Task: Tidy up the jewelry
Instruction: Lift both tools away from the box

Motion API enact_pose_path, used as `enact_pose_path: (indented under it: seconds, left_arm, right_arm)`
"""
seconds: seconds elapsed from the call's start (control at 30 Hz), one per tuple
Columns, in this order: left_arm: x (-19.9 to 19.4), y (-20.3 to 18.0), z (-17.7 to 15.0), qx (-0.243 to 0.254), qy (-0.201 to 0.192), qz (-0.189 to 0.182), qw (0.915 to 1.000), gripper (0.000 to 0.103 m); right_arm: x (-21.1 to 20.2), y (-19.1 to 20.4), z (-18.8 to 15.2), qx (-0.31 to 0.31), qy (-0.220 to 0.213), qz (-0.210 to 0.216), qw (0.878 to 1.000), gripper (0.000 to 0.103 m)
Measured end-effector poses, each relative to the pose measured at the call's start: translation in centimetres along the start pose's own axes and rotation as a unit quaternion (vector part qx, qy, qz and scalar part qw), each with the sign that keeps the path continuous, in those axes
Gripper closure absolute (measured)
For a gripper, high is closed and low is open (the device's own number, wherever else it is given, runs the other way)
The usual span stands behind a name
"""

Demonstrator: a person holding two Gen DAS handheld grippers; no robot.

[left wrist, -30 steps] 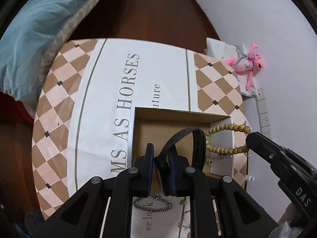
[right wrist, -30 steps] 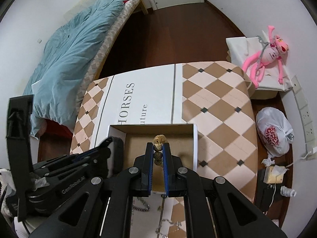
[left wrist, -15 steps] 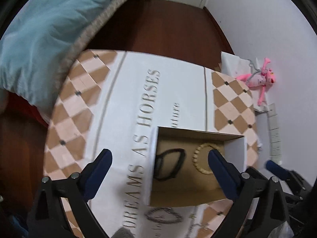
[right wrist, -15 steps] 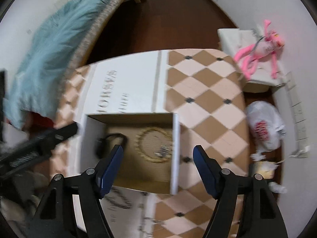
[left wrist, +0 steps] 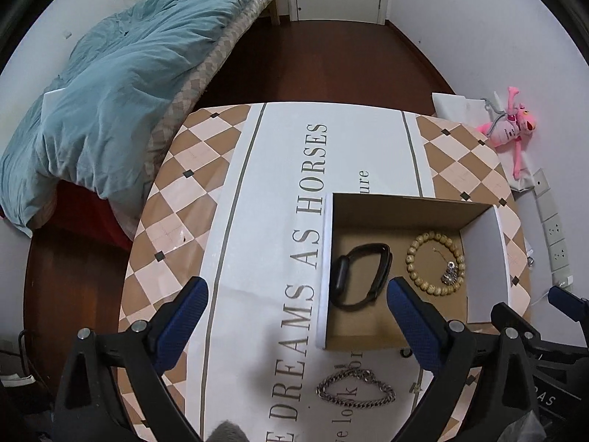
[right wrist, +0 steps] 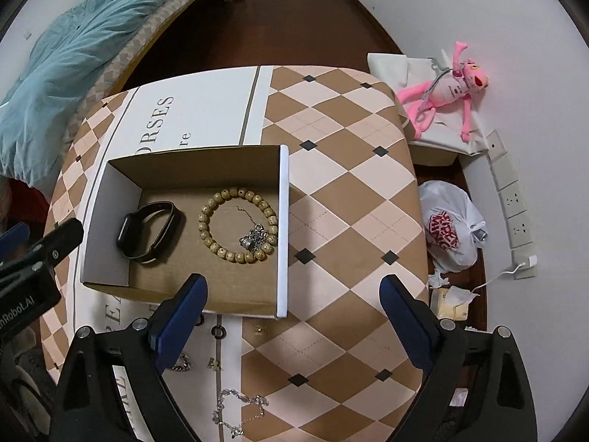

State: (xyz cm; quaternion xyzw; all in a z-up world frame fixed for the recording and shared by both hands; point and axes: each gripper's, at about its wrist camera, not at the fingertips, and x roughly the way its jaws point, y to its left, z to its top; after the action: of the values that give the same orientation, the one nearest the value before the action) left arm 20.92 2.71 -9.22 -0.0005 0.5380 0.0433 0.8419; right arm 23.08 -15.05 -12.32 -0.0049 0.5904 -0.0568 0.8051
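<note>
An open cardboard box (left wrist: 482, 246) (right wrist: 282, 221) stands on the table. Inside lie a black wristband (left wrist: 359, 276) (right wrist: 149, 234), a wooden bead bracelet (left wrist: 434, 259) (right wrist: 237, 224) and a small silver piece (left wrist: 450, 272) (right wrist: 254, 239). A silver chain bracelet (left wrist: 355, 390) lies on the cloth in front of the box. Small rings (right wrist: 217, 330), earrings (right wrist: 259, 329) and a thin silver chain (right wrist: 239, 410) lie near the front edge. My left gripper (left wrist: 294, 316) is open and empty, raised above the table. My right gripper (right wrist: 292, 313) is open and empty, raised above the box's front right corner.
The table wears a checked cloth (right wrist: 349, 202) with printed letters. A bed with a blue quilt (left wrist: 110, 84) stands at the left. A pink plush toy (right wrist: 447, 90) on a white bag, a plastic bag (right wrist: 449, 226) and wall sockets (right wrist: 515, 202) are at the right.
Both grippers opened and pulled up and back. The left let go of the black wristband and the right let go of the bead bracelet; both now lie in the box.
</note>
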Motion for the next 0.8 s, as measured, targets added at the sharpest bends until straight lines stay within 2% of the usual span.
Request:
enact_pose_path:
  seconds: [0.2,0.47,0.63,0.8]
  left_arm:
    - [-2.5,-0.1,-1.0,0.005,-0.024,0.001,0.9997,0.004]
    - [-6.7,0.3,-2.5,-0.002,-0.058,0.002,0.9983,0.004]
    - [-9.4,0.5,-3.4,0.0,-0.082,-0.003,0.9966,0.004]
    - [-11.7,0.6,-4.0,0.001,-0.1,-0.011,0.9949,0.004]
  right_arm:
    - [-2.2,-0.2,-0.9,0.007,-0.022,-0.008,1.0,0.007]
    - [-7.4,0.1,-2.5,0.007,-0.079,-0.019,0.997,0.007]
    - [-10.9,-0.2,-3.6,0.013,-0.117,-0.016,0.993,0.007]
    - [-13.4,-0.5,-4.6,0.023,-0.138,-0.002,0.99,0.007]
